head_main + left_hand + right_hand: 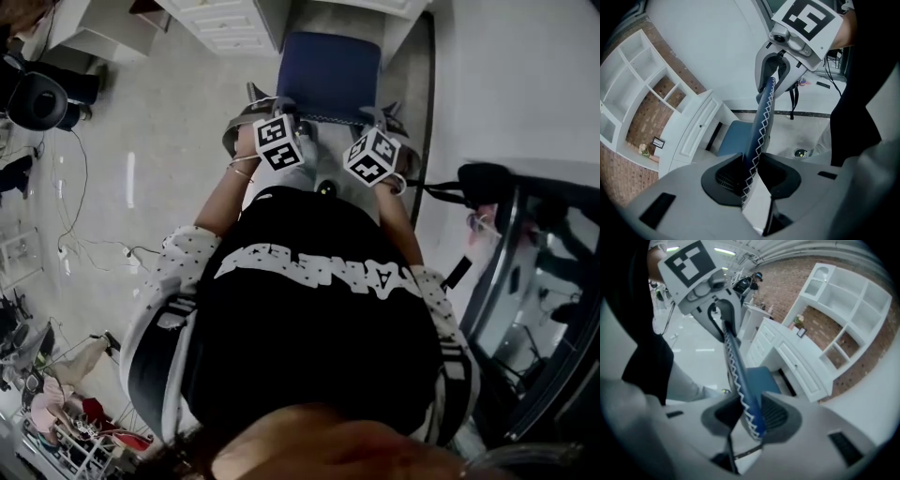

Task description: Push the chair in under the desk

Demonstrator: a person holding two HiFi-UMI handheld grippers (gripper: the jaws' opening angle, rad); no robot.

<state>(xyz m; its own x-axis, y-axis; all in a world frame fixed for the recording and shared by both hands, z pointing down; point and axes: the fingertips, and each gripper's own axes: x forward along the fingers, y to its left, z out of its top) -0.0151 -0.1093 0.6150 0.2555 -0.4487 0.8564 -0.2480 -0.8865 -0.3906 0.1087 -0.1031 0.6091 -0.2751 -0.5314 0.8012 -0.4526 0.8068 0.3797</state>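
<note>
The chair (328, 75), blue with white zigzag stitching along the rim of its backrest, stands on the pale floor (159, 141) straight in front of the person. Its seat points toward the white bench (225, 23), and its far edge is at the opening beside the bench's drawer unit; how far it reaches under cannot be told. Both tongs grip the top edge of the backrest from the person's side. The left tongs (752, 171) are closed part-way on that edge near its left end, with the stitched rim running up between the ribbed pads, which press on it from either side. The right tongs (747, 413) clamp the same edge near its right end in the same manner, part-way closed, with the blue padding squeezed between the pads. The marker cubes of the two tongs sit side by side just in front of the person's black top (319, 309). Behind the bench, white open shelving (637, 79) stands against a brick wall. Loose cables (75, 244) trail over the floor to the left.
</note>
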